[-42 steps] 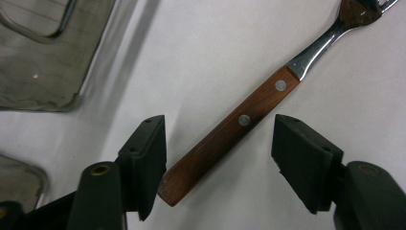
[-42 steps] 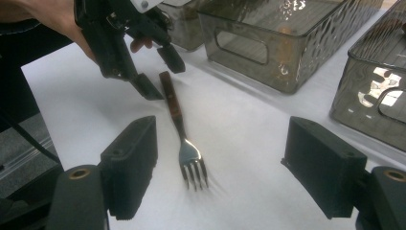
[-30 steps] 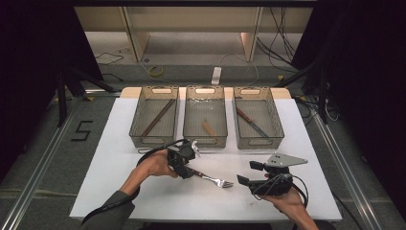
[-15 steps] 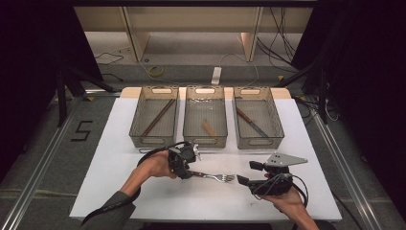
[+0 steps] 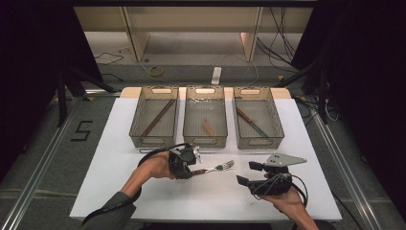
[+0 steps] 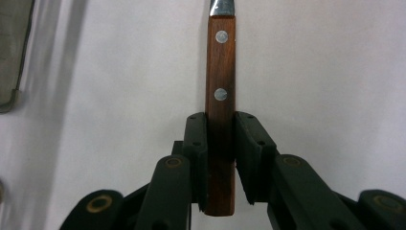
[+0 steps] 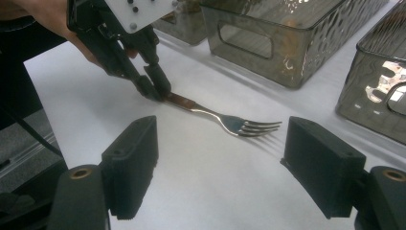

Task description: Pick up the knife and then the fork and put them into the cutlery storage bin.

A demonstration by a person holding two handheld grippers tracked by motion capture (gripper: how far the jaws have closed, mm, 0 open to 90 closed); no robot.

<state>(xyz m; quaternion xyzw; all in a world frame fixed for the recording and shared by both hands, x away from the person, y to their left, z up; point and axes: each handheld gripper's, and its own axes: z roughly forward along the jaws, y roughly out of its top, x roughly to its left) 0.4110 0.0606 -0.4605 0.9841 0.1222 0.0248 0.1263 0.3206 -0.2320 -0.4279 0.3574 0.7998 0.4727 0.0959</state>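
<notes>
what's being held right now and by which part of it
The left gripper, whose jaws have just been closing, grips the fork by the end of its wooden handle. The right gripper is open and holds nothing.

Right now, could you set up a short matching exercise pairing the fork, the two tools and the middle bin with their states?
Things:
1. fork
2. left tool
3. right tool
4. middle bin

States:
A. open, nothing between its jaws
B. holds a short brown piece
C. lying on the white table, gripped by its wooden handle
D. shut on a wooden handle

Pairs: 1-C, 2-D, 3-A, 4-B
</notes>
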